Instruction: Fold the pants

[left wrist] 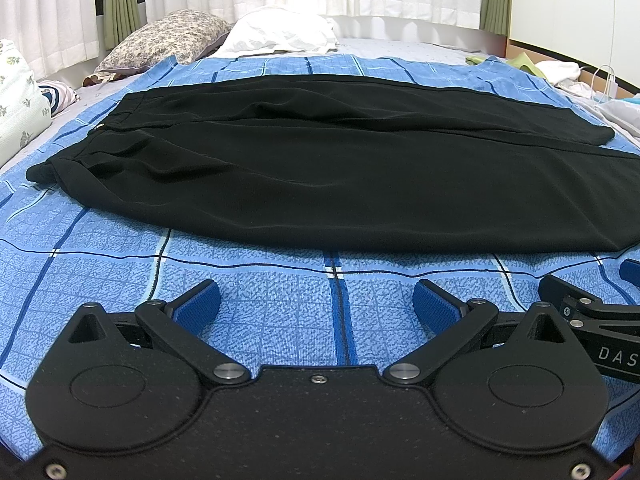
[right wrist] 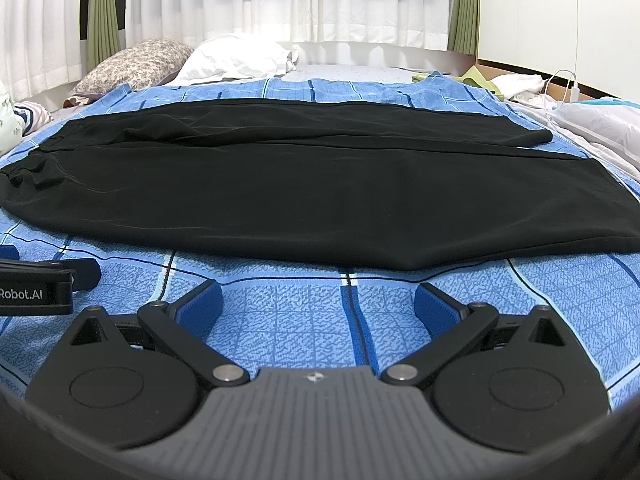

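Black pants (left wrist: 320, 168) lie flat across a blue checked bedspread (left wrist: 280, 312), waistband at the left, leg ends at the right. They also show in the right wrist view (right wrist: 304, 192). My left gripper (left wrist: 316, 300) is open and empty, just short of the pants' near edge. My right gripper (right wrist: 318, 300) is open and empty, also just short of that near edge. Each gripper shows at the side of the other's view: the right one (left wrist: 592, 312) and the left one (right wrist: 40, 284).
Two pillows (left wrist: 276, 30) lie at the head of the bed under white curtains. A flowered cushion (left wrist: 16, 96) sits at the left. Loose clothes, a cable and bags (right wrist: 560, 96) lie at the right edge by the wall.
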